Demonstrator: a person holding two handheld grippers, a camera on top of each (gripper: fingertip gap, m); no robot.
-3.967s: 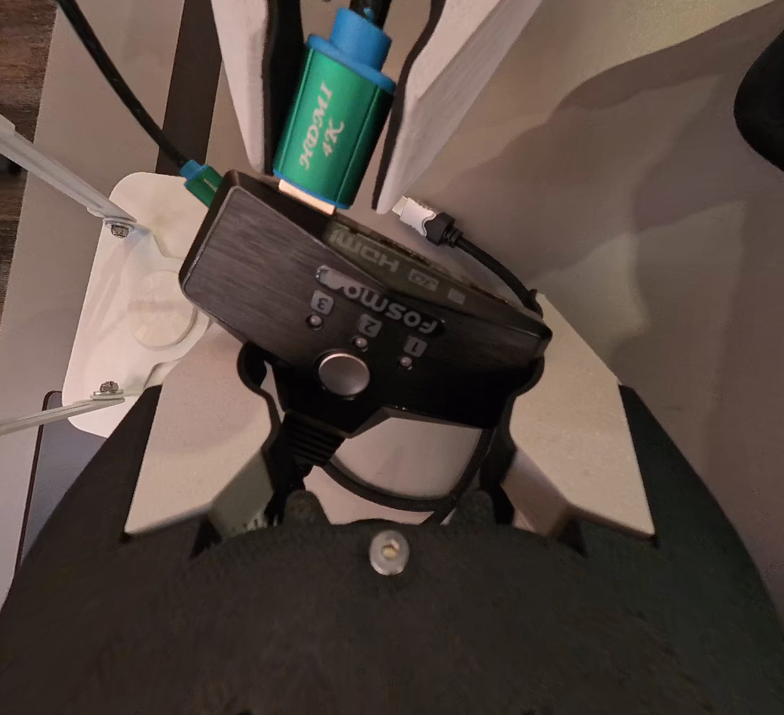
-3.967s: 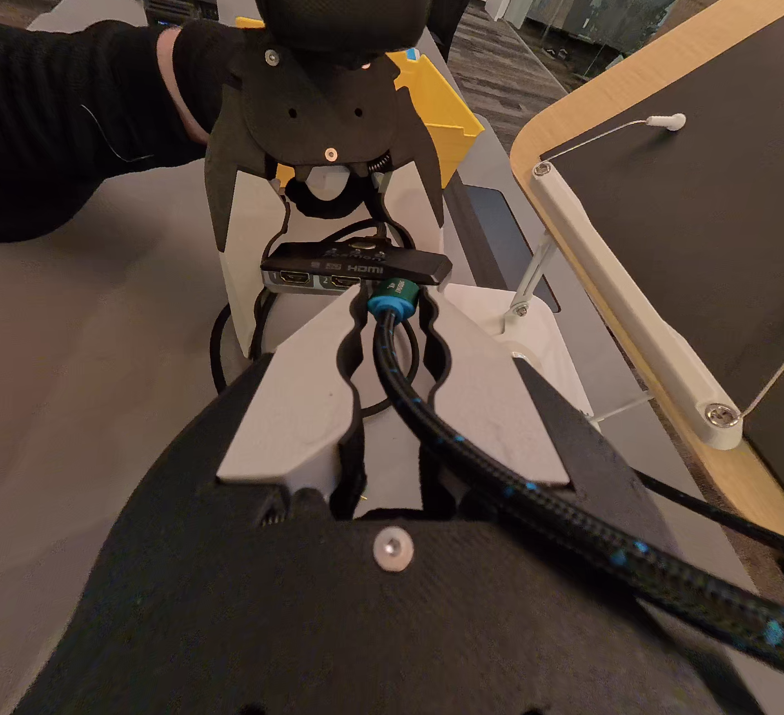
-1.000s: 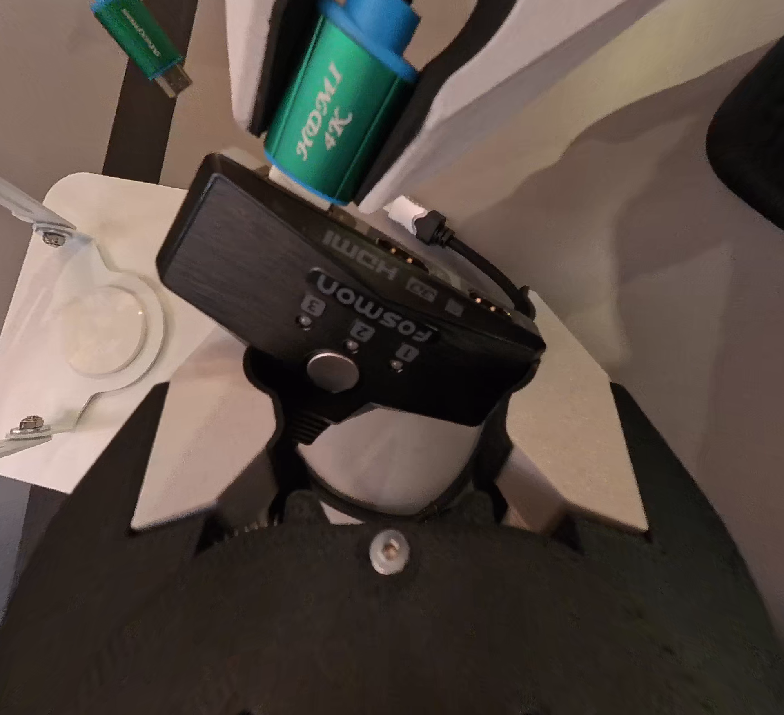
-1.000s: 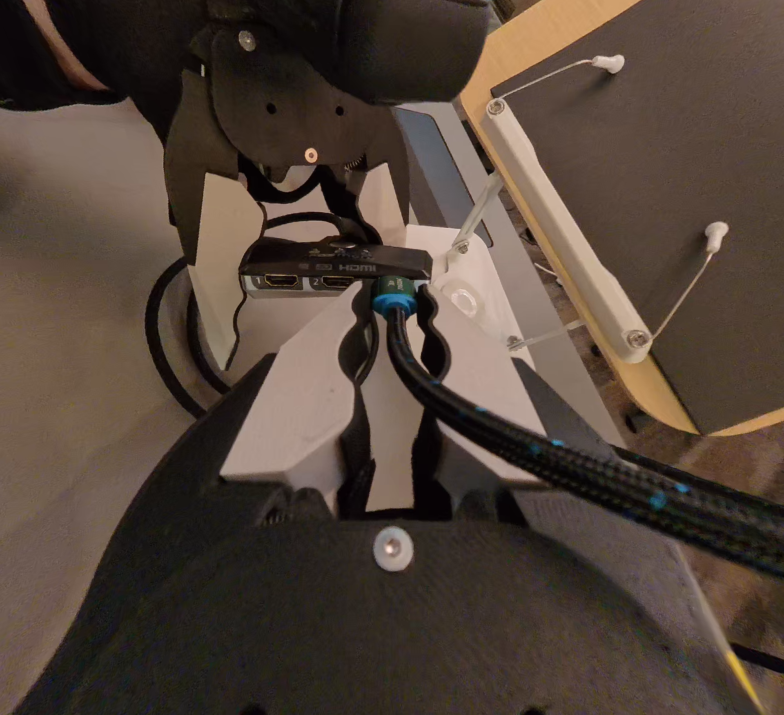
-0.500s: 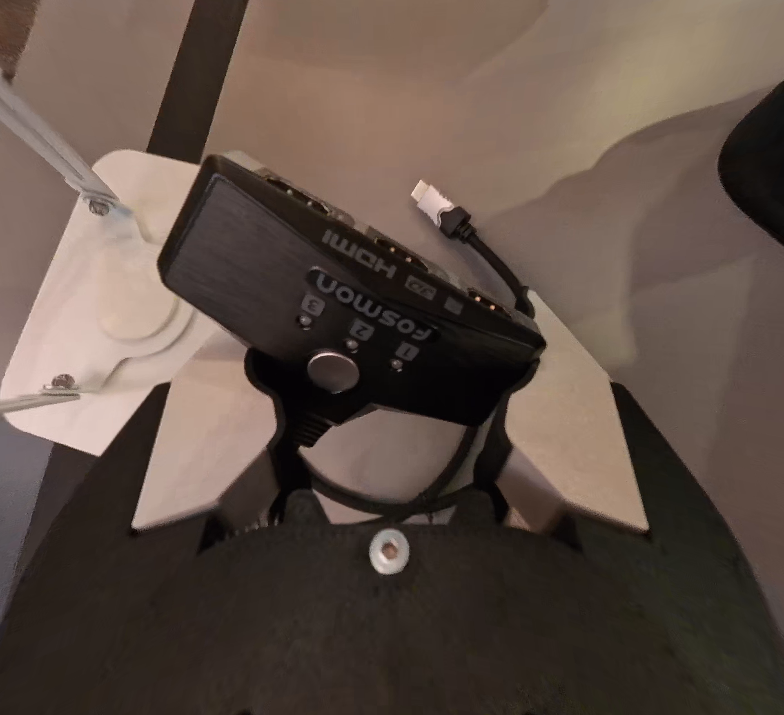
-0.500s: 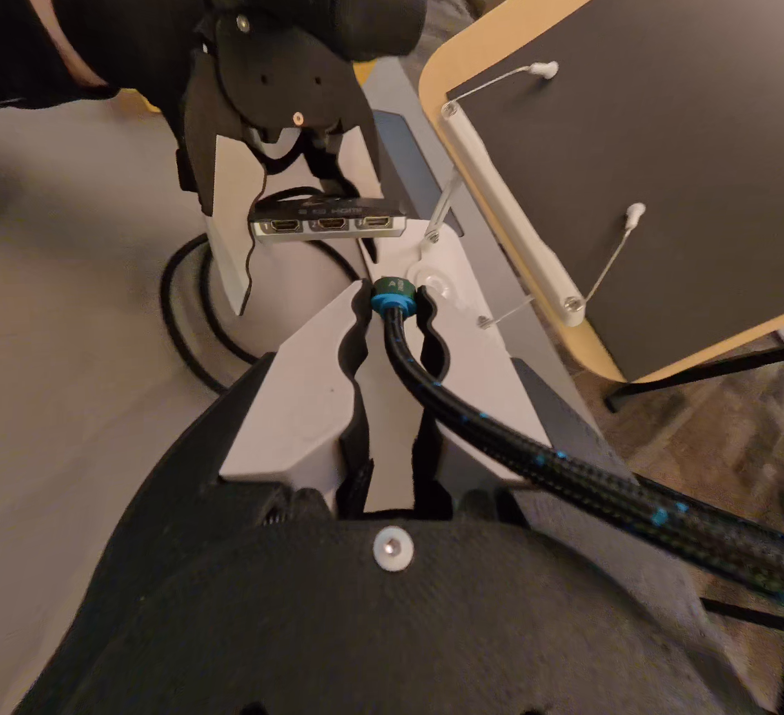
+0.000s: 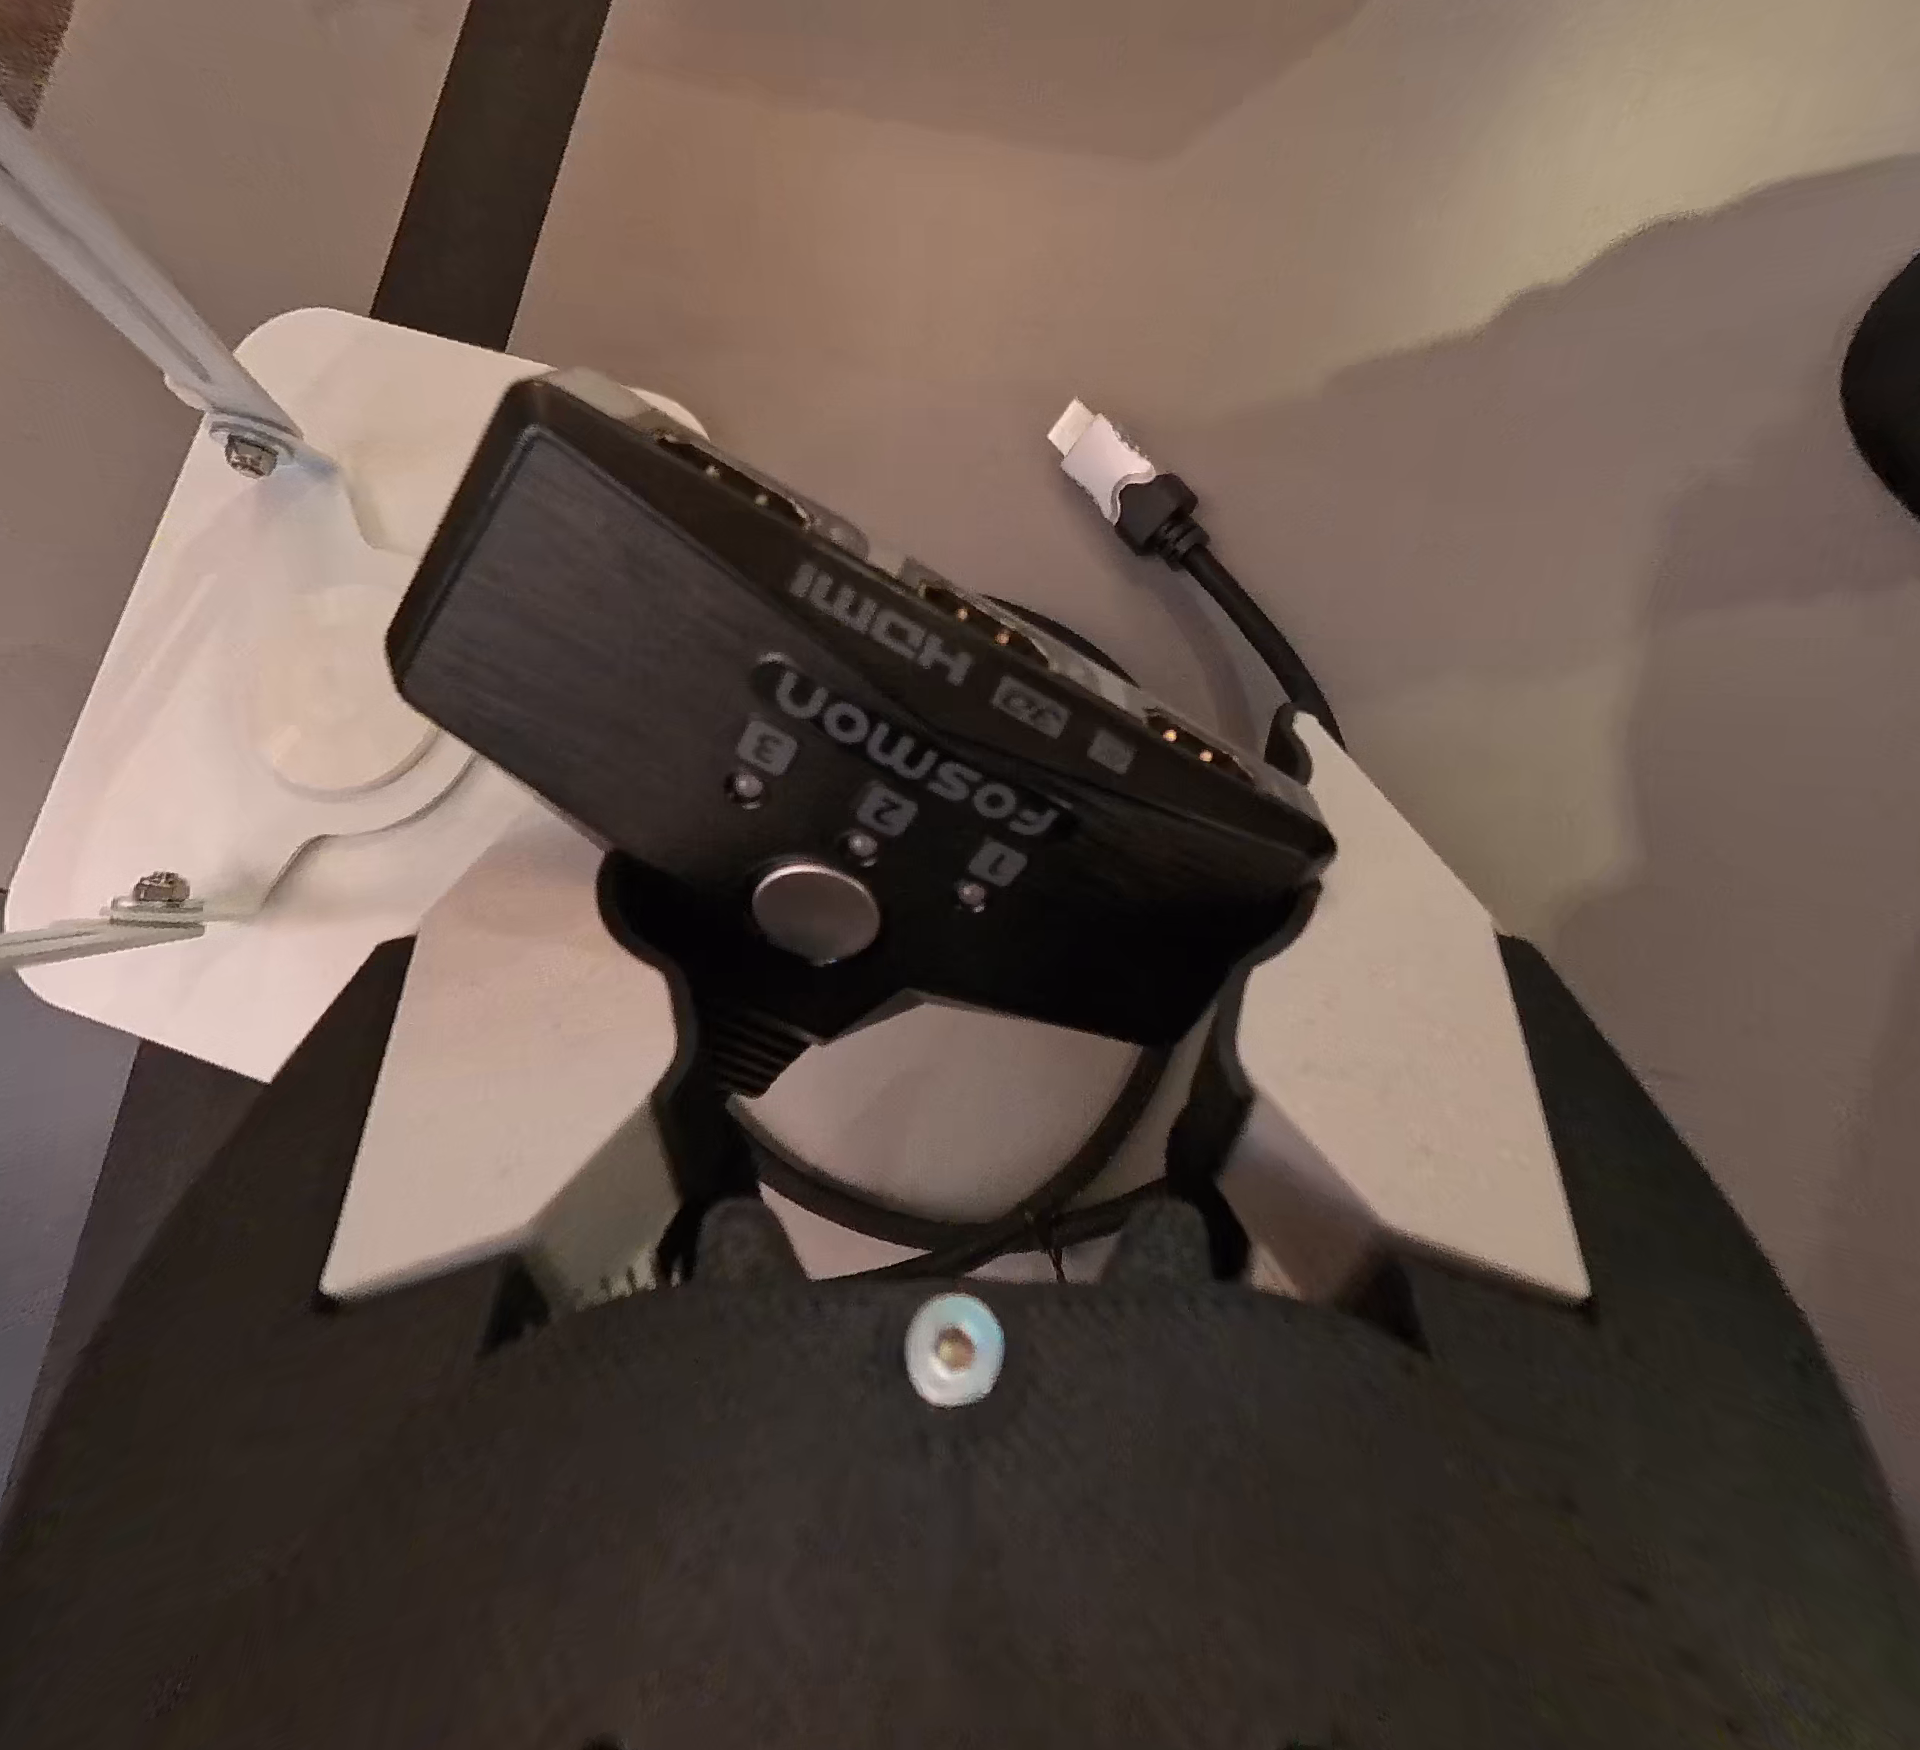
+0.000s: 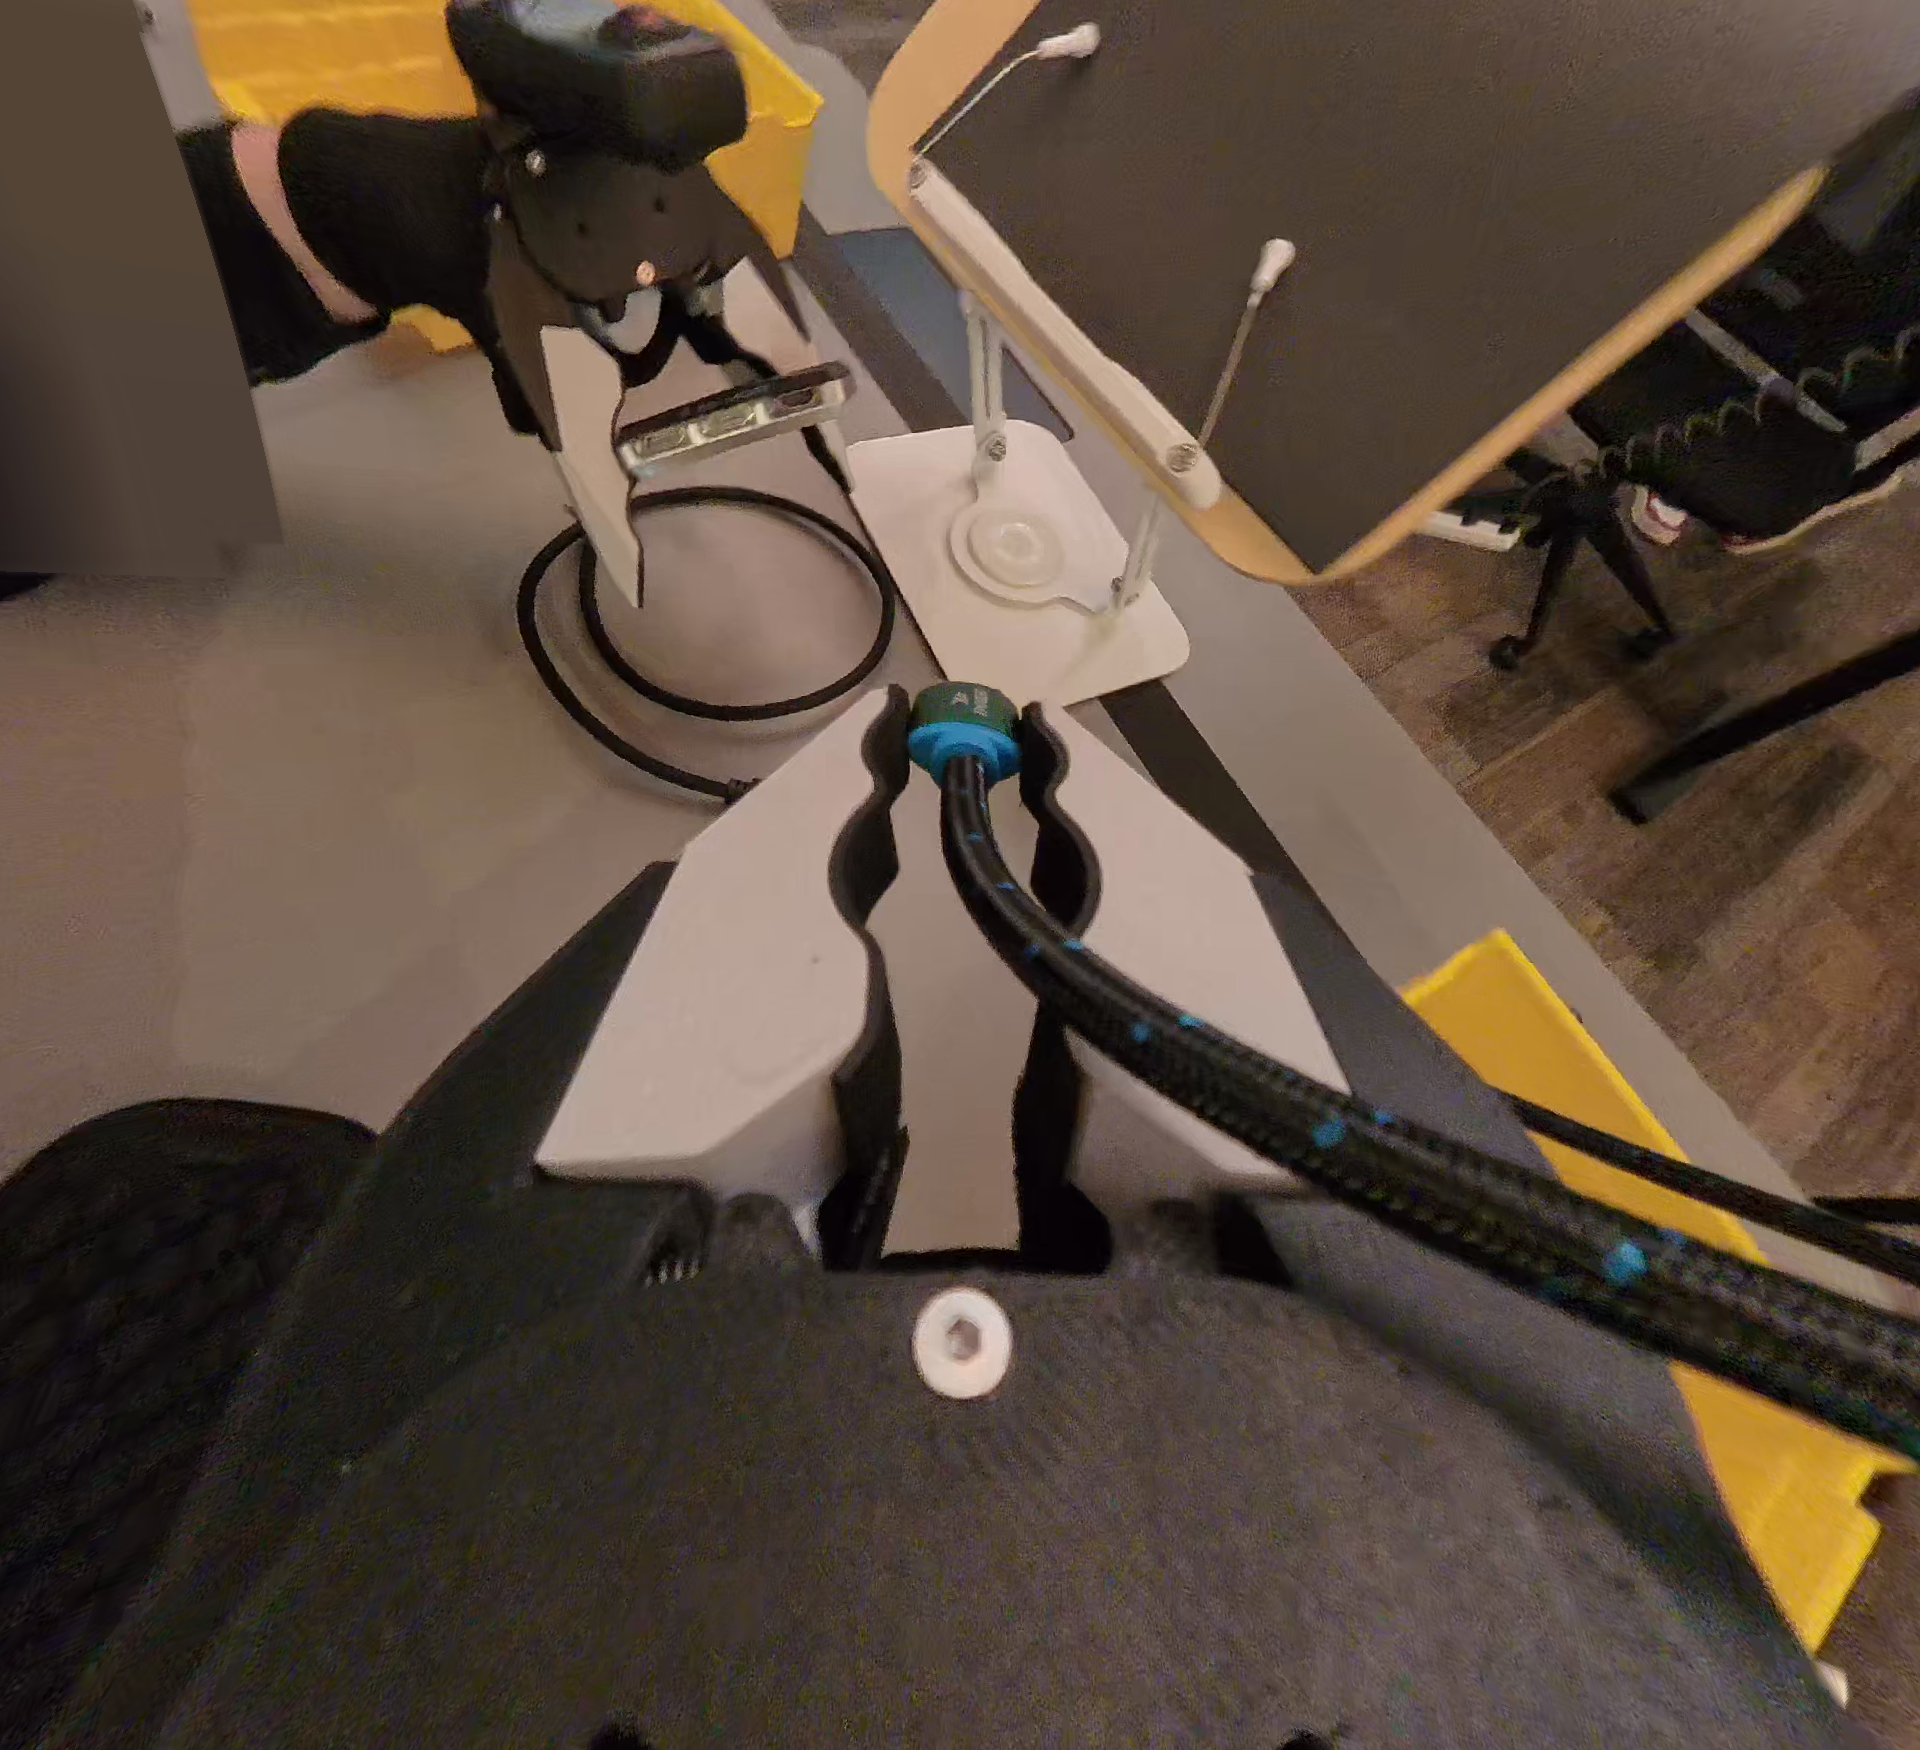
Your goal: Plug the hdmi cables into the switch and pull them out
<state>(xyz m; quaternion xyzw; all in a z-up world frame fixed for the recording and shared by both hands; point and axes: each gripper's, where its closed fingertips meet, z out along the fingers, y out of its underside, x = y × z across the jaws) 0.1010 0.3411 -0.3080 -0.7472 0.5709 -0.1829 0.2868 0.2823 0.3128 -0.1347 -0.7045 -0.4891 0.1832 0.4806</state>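
Note:
The black HDMI switch [image 7: 831, 713] sits tilted between the white fingers [image 7: 488, 1056] of my left gripper [image 7: 883, 817], which is shut on it. Its three ports face away and are all empty. In the right wrist view the switch [image 8: 738, 422] is held above the table in the left gripper [image 8: 665, 412]. My right gripper [image 8: 961, 713] is shut on a green HDMI plug [image 8: 961, 711] with a blue collar. The plug is well short of the switch and free of it. Its black braided cable [image 8: 1351, 1129] trails off to the right.
The switch's thin black cable [image 8: 707, 609] loops on the grey table, and its small white-tipped plug [image 7: 1117, 474] lies beside the switch. A white stand base [image 8: 1018, 547] carries a tilted dark board [image 8: 1351, 142]. Yellow bins stand behind [image 8: 416, 27] and at the right [image 8: 1558, 1077]. Across from one pair of fingers to the other is roughly 25 cm.
My right gripper pulled the green plug out of the switch's port and drew back with it. The left gripper still holds the switch, now with every port empty.

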